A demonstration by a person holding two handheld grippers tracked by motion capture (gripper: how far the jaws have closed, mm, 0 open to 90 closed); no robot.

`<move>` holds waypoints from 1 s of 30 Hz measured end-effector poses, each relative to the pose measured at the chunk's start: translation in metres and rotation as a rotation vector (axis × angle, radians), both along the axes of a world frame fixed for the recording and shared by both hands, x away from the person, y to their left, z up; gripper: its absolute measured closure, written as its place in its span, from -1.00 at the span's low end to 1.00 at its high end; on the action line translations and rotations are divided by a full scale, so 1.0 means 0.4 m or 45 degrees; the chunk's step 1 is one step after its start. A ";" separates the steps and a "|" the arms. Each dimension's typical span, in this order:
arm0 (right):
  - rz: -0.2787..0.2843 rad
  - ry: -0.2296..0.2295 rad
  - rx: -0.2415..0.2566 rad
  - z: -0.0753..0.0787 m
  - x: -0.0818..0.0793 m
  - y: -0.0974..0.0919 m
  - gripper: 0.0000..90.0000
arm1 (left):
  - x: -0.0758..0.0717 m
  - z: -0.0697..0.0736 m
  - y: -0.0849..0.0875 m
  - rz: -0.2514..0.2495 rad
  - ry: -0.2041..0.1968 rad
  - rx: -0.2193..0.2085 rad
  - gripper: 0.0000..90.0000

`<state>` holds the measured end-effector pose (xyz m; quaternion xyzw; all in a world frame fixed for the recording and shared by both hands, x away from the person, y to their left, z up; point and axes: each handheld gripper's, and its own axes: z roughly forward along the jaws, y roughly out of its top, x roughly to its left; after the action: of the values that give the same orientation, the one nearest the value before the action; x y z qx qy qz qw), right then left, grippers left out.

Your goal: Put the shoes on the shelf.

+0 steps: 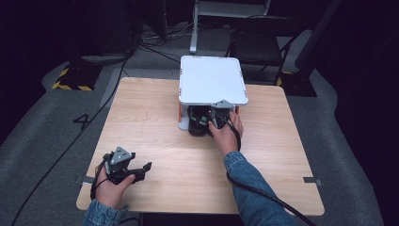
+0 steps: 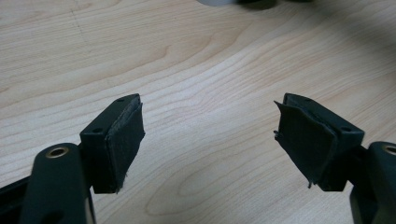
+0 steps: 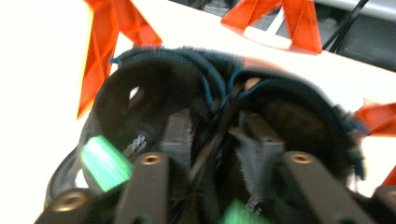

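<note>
A pair of black shoes [image 1: 199, 120] sits on the wooden tabletop [image 1: 155, 127] beneath a small white platform [image 1: 212, 79], whose orange legs [image 3: 103, 51] stand around them. In the right tool's own view the shoes appear as two dark openings edged in blue-green trim [image 3: 212, 77], side by side, with green labels [image 3: 104, 163] inside. The right tool [image 1: 217, 117] reaches under the platform's near edge, and its jaws stand close together, clenched on the adjoining inner rims of the two shoes where they meet; the picture is blurred, but material is clearly caught between the pads. The right hand [image 1: 227, 134], with a denim sleeve [image 1: 247, 181] behind it, holds that tool, and a black cable [image 1: 268, 197] trails back over the near edge. Well apart from all this, at the near left corner of the tabletop, the left hand [image 1: 110, 188] holds the left tool [image 1: 143, 169] low over bare wood. Its jaws are spread wide, released, with nothing between the worn black pads [image 2: 123, 142]. A dark chair [image 1: 259, 44] stands on the grey floor beyond the tabletop.
</note>
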<state>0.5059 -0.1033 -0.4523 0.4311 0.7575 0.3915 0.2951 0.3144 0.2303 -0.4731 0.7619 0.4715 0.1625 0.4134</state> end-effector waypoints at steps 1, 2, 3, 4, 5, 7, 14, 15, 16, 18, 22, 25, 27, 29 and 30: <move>0.007 -0.048 -0.004 0.007 0.000 -0.003 0.19 | 0.000 0.000 0.000 0.000 0.000 0.000 -0.49; 0.012 -0.045 0.000 0.012 -0.003 -0.004 0.16 | 0.000 0.000 -0.001 0.000 -0.001 0.001 -0.49; 0.017 -0.060 0.016 0.019 -0.007 -0.006 0.05 | 0.000 0.000 -0.001 0.000 0.000 0.001 -0.49; 0.020 -0.077 0.026 0.026 -0.013 -0.008 0.04 | 0.000 -0.001 -0.002 0.001 0.000 0.003 -0.49; 0.027 -0.084 0.031 0.033 -0.021 -0.011 0.03 | 0.000 -0.001 -0.002 -0.001 0.001 0.006 -0.49; 0.048 -0.099 0.055 0.048 -0.042 -0.018 0.00 | 0.000 -0.002 -0.005 -0.002 0.002 0.004 -0.49; 0.083 -0.137 0.171 0.106 -0.139 -0.079 -0.05 | -0.004 0.010 -0.023 -0.019 -0.020 0.017 -0.49; 0.091 -0.135 0.169 0.110 -0.152 -0.090 -0.07 | -0.003 0.013 -0.025 -0.028 -0.025 0.024 -0.48; 0.097 -0.132 0.167 0.113 -0.165 -0.102 -0.08 | -0.002 0.015 -0.028 -0.029 -0.031 0.025 -0.48; 0.101 -0.109 0.183 0.114 -0.191 -0.127 -0.08 | 0.002 0.017 -0.035 -0.039 -0.037 0.029 -0.48; 0.070 -0.071 0.214 0.100 -0.239 -0.169 -0.04 | 0.014 0.012 -0.050 -0.064 -0.038 0.042 -0.48; 0.038 -0.018 0.228 0.078 -0.272 -0.179 0.12 | 0.021 0.008 -0.059 -0.087 -0.038 0.056 -0.48; 0.019 -0.001 0.223 0.061 -0.286 -0.177 0.19 | 0.024 0.008 -0.063 -0.087 -0.034 0.052 -0.48; 0.014 0.017 0.229 0.043 -0.294 -0.174 0.17 | 0.026 0.009 -0.068 -0.090 -0.036 0.051 -0.48; 0.019 0.023 0.230 0.034 -0.296 -0.172 0.15 | 0.028 0.009 -0.072 -0.096 -0.043 0.054 -0.47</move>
<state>0.3874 -0.1722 -0.4388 0.4540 0.7248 0.4566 0.2452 0.3255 0.2015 -0.4695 0.7849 0.4317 0.1695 0.4110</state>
